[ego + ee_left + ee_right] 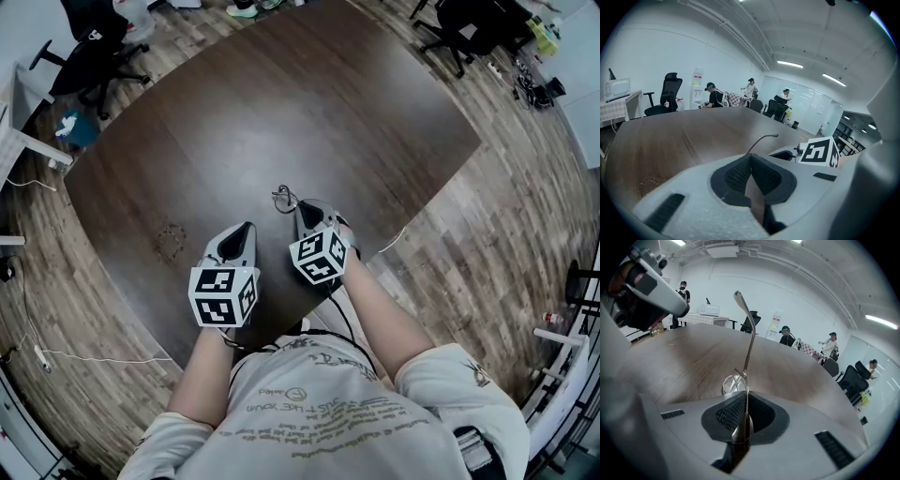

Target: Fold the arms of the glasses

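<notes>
Thin metal-framed glasses [284,199] sit at the tip of my right gripper [303,212], above the dark wooden table [281,112]. In the right gripper view the pads are shut on the frame. One round lens [733,383] pokes out just past the jaws, and one arm [749,329] stands up and away from them. My left gripper [247,228] hangs close beside the right one, slightly nearer to me. Its jaws [751,160] are shut with nothing between them. The glasses' arm [761,139] curves into the left gripper view, next to the right gripper's marker cube [820,151].
Both grippers work near the table's front edge, close to my body. A faint ring-shaped mark [171,242] lies on the tabletop to the left. Black office chairs [94,52] stand beyond the far corners. Several people [711,93] sit or stand at the far end.
</notes>
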A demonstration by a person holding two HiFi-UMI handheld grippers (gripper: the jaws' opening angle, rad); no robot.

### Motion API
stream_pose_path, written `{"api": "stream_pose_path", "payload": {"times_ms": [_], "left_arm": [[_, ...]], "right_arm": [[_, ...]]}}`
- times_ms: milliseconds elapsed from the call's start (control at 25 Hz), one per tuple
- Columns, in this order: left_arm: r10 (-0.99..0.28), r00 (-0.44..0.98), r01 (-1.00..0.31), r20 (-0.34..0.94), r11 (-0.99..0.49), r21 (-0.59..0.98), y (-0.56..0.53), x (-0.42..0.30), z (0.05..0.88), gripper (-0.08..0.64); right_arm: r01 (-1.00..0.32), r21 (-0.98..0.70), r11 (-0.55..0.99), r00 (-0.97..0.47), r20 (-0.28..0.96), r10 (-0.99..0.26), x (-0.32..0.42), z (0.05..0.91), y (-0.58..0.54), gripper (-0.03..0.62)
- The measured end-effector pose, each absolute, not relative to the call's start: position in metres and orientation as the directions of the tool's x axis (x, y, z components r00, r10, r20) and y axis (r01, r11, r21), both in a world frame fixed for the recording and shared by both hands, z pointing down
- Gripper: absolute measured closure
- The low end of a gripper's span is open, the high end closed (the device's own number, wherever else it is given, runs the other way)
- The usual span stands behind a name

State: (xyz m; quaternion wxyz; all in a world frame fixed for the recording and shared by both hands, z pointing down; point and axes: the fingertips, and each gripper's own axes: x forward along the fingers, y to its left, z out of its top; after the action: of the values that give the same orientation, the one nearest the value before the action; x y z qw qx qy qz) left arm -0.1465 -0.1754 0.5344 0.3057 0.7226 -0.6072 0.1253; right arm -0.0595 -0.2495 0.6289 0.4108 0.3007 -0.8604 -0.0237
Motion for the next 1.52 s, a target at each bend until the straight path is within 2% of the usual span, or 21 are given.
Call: {"api": "stream_pose_path", "payload": {"times_ms": [280, 560, 800, 840, 880, 920, 1120, 1160, 1240, 1400, 1520], "left_arm": [[-0.794, 0.244, -0.951, 0.557, -0.083, 0.298, -0.181, -0.145, 0.54, 0.546], [-0.791, 0.241, -0.953, 0.562, -0.083, 0.292, -0.185, -0.144, 0.543, 0.546], [-0.787, 0.242, -0.955, 0.568, -0.089, 0.283, -0.184, -0.141, 0.545, 0.546], [-0.788, 0.241, -0.955, 0.567, -0.09, 0.281, -0.184, -0.14, 0.544, 0.546], [-0.788, 0.241, -0.956, 0.566, -0.092, 0.279, -0.183, -0.14, 0.544, 0.546], [-0.789, 0.242, -0.956, 0.566, -0.094, 0.277, -0.183, -0.139, 0.543, 0.546], [-0.792, 0.243, -0.958, 0.561, -0.104, 0.267, -0.182, -0.136, 0.539, 0.546], [-0.793, 0.243, -0.958, 0.559, -0.107, 0.264, -0.181, -0.136, 0.538, 0.546], [-0.797, 0.246, -0.959, 0.552, -0.117, 0.258, -0.182, -0.135, 0.536, 0.546], [-0.812, 0.245, -0.963, 0.529, -0.141, 0.229, -0.188, -0.134, 0.529, 0.546], [-0.824, 0.23, -0.971, 0.518, -0.156, 0.183, -0.192, -0.136, 0.527, 0.546]], "right_arm": [[-0.48, 0.273, 0.834, -0.494, 0.701, -0.514, -0.063, 0.638, -0.252, 0.568], [-0.392, 0.242, 0.888, -0.56, 0.703, -0.439, -0.071, 0.64, -0.244, 0.568], [-0.382, 0.176, 0.907, -0.607, 0.693, -0.39, -0.072, 0.636, -0.239, 0.566], [-0.383, 0.156, 0.91, -0.614, 0.693, -0.377, -0.072, 0.636, -0.237, 0.54], [-0.384, 0.139, 0.913, -0.623, 0.691, -0.368, -0.073, 0.635, -0.236, 0.473], [-0.384, 0.13, 0.914, -0.63, 0.687, -0.362, -0.073, 0.633, -0.234, 0.457], [-0.387, 0.155, 0.909, -0.664, 0.637, -0.392, -0.075, 0.612, -0.23, 0.457], [-0.403, 0.157, 0.902, -0.674, 0.616, -0.408, -0.075, 0.603, -0.231, 0.468], [-0.446, 0.136, 0.885, -0.699, 0.564, -0.439, -0.072, 0.585, -0.231, 0.557], [-0.535, 0.012, 0.845, -0.737, 0.482, -0.473, -0.065, 0.55, -0.228, 0.577], [-0.571, -0.001, 0.821, -0.737, 0.442, -0.512, -0.055, 0.53, -0.225, 0.578]]}}
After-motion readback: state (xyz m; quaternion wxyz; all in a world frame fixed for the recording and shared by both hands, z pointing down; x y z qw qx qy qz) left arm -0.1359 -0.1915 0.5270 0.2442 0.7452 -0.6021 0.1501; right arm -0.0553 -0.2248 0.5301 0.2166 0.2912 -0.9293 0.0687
